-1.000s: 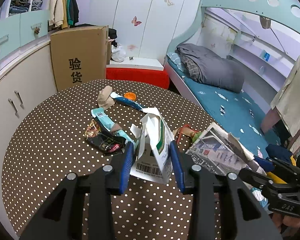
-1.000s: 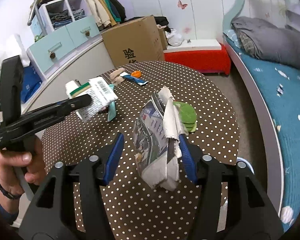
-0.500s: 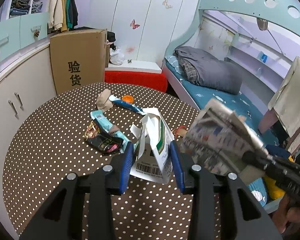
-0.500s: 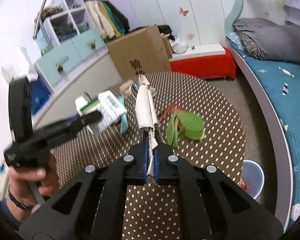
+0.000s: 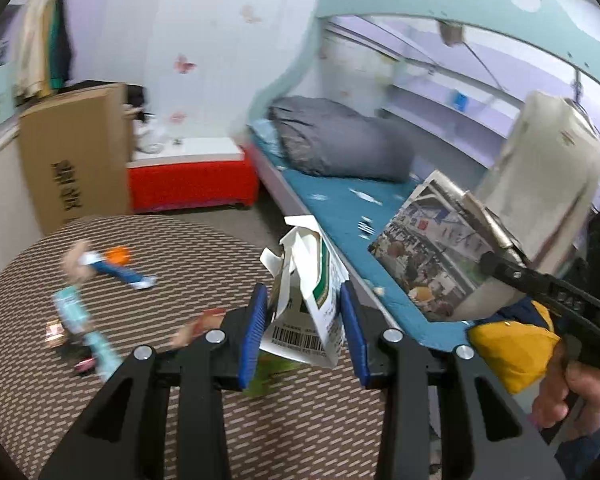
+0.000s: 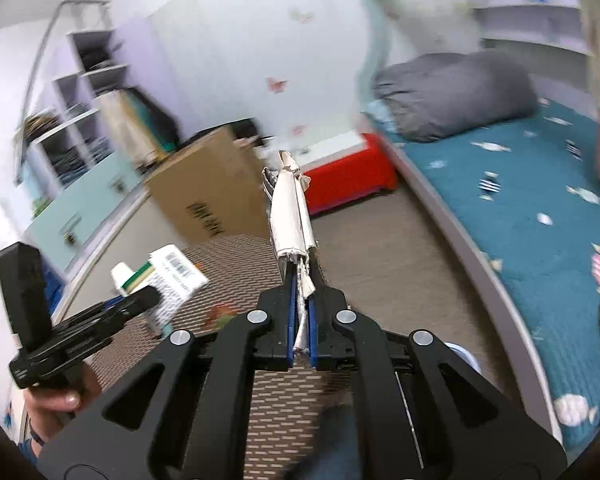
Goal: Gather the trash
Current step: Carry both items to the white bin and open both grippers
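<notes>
Trash is held in both tools above the round brown dotted table [image 5: 28, 280]. A torn white-and-green paper carton [image 5: 306, 300] with a barcode on its lower face sits upright between the blue pads of the left tool [image 5: 305, 322], which grips it at a narrow opening. The right tool [image 6: 300, 312] is clamped tight on a folded printed newspaper [image 6: 290, 216], edge-on and sticking forward past its tips. Blurred wrappers [image 5: 80, 320] lie on the table. Writing on the brown cardboard box [image 5: 72, 152] is unreadable.
</notes>
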A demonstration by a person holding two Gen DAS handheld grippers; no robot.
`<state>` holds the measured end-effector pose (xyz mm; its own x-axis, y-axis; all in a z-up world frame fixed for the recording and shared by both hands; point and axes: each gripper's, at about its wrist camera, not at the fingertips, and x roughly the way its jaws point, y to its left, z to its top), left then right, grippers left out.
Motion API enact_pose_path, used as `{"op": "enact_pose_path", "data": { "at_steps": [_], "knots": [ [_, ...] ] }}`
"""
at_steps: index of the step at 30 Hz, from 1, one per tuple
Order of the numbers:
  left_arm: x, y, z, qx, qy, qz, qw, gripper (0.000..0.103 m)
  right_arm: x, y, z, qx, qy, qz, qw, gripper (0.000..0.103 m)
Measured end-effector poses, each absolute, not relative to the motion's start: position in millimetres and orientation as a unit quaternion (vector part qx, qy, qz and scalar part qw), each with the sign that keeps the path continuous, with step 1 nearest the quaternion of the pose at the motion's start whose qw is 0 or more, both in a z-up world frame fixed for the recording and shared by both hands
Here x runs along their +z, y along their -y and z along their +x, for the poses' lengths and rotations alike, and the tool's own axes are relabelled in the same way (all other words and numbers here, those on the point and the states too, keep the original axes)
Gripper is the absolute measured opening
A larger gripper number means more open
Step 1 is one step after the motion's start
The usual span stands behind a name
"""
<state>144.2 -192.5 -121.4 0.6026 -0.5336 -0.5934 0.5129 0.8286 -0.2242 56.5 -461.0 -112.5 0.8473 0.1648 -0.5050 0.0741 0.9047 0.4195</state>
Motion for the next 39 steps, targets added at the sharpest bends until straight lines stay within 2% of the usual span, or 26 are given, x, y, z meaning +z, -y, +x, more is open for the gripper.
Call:
{"op": "enact_pose_path", "data": {
  "at_steps": [6, 12, 20, 23, 25, 26, 27, 28, 29, 32, 35, 39],
  "knots": [
    [-147.3, 285.0, 148.8, -0.356, -0.384, 0.012, 0.852, 0.036, -162.8, 530.8, 49.1, -0.057, -0.318, 0.265, 0.909, 0.005],
    [-195.9, 363.5, 155.2, -0.378, -0.444, 0.059, 0.810, 0.036, -225.0, 565.1, 52.0, -0.094, -0.366, 0.305, 0.874, 0.005],
    [-263.9, 419.2, 171.8, -0.354, -0.529, 0.098, 0.765, 0.037, -291.0, 585.5, 75.2, -0.107, -0.418, 0.341, 0.835, 0.005],
    [-286.8, 434.8, 180.7, -0.340, -0.554, 0.117, 0.751, 0.040, -309.5, 593.0, 82.3, -0.108, -0.429, 0.355, 0.823, 0.007],
    [-303.0, 440.7, 186.3, -0.330, -0.575, 0.133, 0.737, 0.046, -327.6, 598.6, 88.4, -0.104, -0.439, 0.378, 0.808, 0.012],
    [-309.1, 442.4, 189.2, -0.321, -0.587, 0.136, 0.731, 0.070, -334.5, 599.6, 90.8, -0.102, -0.445, 0.387, 0.801, 0.016],
    [-312.3, 444.5, 192.4, -0.312, -0.595, 0.134, 0.728, 0.087, -346.1, 601.8, 93.1, -0.096, -0.451, 0.402, 0.791, 0.039],
    [-313.1, 444.5, 195.0, -0.301, -0.591, 0.130, 0.737, 0.090, -355.8, 604.3, 93.6, -0.096, -0.450, 0.418, 0.783, 0.077],
    [-313.7, 444.5, 196.4, -0.293, -0.586, 0.135, 0.744, 0.091, -366.0, 607.1, 92.7, -0.100, -0.449, 0.433, 0.776, 0.083],
    [-316.2, 442.1, 198.8, -0.277, -0.590, 0.143, 0.745, 0.092, -383.2, 609.1, 86.5, -0.100, -0.445, 0.460, 0.762, 0.083],
    [-308.5, 437.9, 196.6, -0.278, -0.581, 0.134, 0.753, 0.092, -380.5, 608.8, 75.9, -0.106, -0.434, 0.465, 0.764, 0.096],
    [-289.3, 430.6, 187.8, -0.292, -0.561, 0.128, 0.764, 0.092, -364.0, 610.4, 64.2, -0.129, -0.429, 0.449, 0.773, 0.097]
  ]
}}
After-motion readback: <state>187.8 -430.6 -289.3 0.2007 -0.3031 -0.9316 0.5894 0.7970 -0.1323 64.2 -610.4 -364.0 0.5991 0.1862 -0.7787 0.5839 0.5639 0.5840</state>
